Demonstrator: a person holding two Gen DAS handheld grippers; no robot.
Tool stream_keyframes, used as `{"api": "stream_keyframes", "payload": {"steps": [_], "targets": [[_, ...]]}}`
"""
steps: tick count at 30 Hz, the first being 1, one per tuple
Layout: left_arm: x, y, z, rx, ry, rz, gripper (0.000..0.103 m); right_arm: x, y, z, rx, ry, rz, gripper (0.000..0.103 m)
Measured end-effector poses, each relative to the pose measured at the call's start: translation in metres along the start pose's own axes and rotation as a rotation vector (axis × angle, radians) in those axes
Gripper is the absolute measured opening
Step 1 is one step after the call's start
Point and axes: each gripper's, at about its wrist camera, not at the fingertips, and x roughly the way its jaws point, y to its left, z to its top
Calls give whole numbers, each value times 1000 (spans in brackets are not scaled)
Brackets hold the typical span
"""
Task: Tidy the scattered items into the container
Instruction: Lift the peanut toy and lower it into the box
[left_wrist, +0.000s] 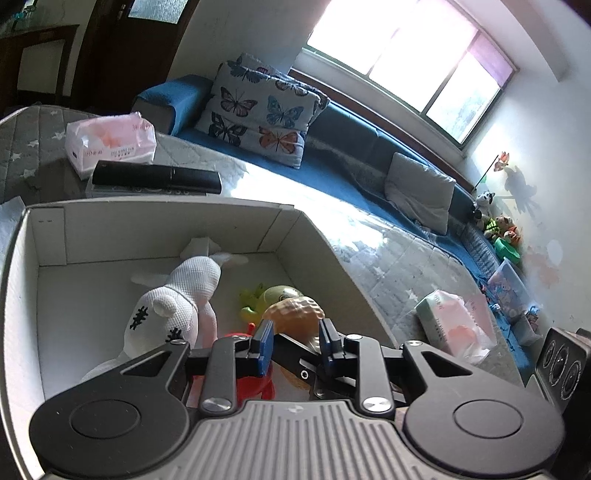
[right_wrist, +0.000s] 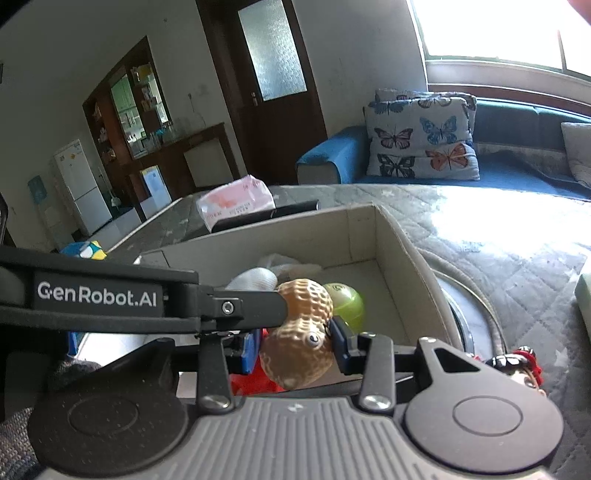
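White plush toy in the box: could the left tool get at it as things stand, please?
Probably yes: the white plush toy lies uncovered in the cardboard box, just left of the left tool, with nothing between them.

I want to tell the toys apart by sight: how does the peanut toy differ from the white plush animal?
The peanut toy is tan with a dimpled shell and a small eye; the white plush animal is waffle-knit fabric with black stitched marks. The peanut toy sits between the fingers of the right gripper; the white plush animal lies loose on the floor of the cardboard box, ungripped. The peanut toy looks compact; the plush animal is longer. Both are over or in the box.
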Motion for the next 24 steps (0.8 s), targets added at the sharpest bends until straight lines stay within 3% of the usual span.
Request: {"api": "stream_keyframes", "payload": {"steps": [15, 24], "targets": [[10, 11, -2, -24, 7, 7, 29, 16, 12, -4, -95, 40, -67, 39], [8, 11, -3, -29, 3, 6, 30, 18, 10, -3, -115, 47, -63, 40]]}}
